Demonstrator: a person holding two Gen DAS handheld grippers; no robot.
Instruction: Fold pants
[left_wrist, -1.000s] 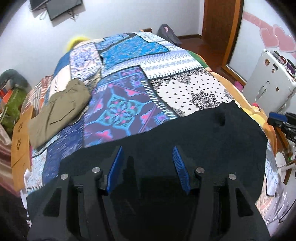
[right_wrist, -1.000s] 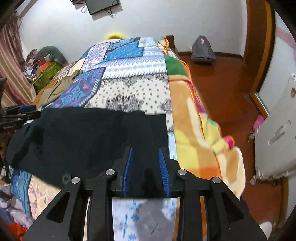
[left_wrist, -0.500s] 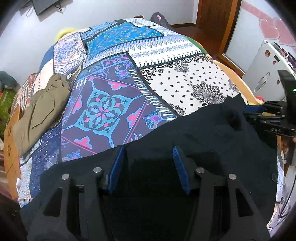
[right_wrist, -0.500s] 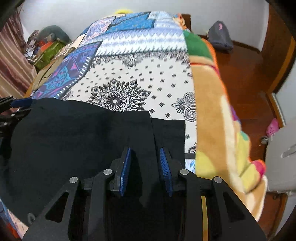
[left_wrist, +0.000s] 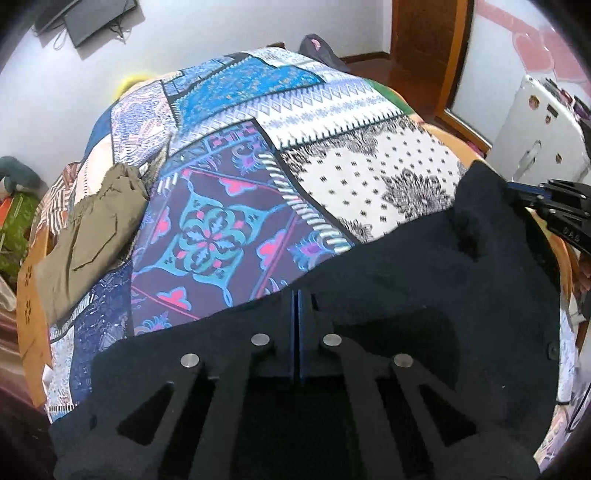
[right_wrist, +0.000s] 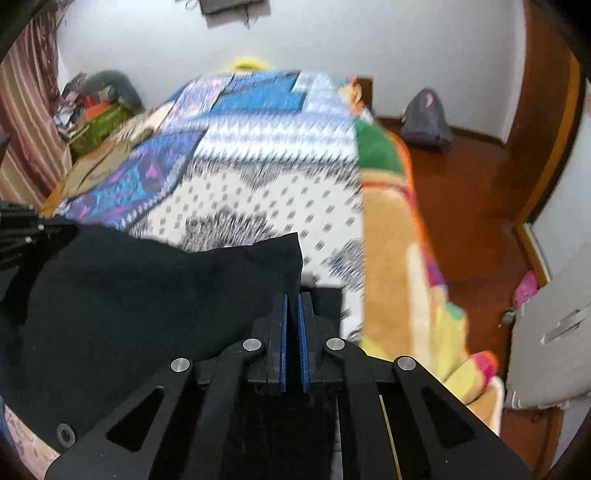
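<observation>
Black pants (left_wrist: 406, 295) lie across the near end of the bed. My left gripper (left_wrist: 295, 295) is shut on their far edge, blue pads pressed together on the cloth. In the right wrist view my right gripper (right_wrist: 293, 301) is shut on the pants (right_wrist: 147, 295) near their right corner, which stands up in a peak. The left wrist view shows the right gripper (left_wrist: 517, 190) at the far right with that raised corner beside it. The left gripper (right_wrist: 33, 227) shows at the left edge of the right wrist view.
A patchwork bedspread (left_wrist: 258, 147) covers the bed. An olive garment (left_wrist: 92, 229) lies on its left side. An orange and yellow blanket (right_wrist: 391, 258) hangs off the right edge over the wooden floor. A white case (left_wrist: 535, 129) stands to the right, a grey backpack (right_wrist: 426, 122) by the far wall.
Both grippers' jaws have gone from open to shut on the black pants. The pants' right corner has risen off the bed with the right gripper.
</observation>
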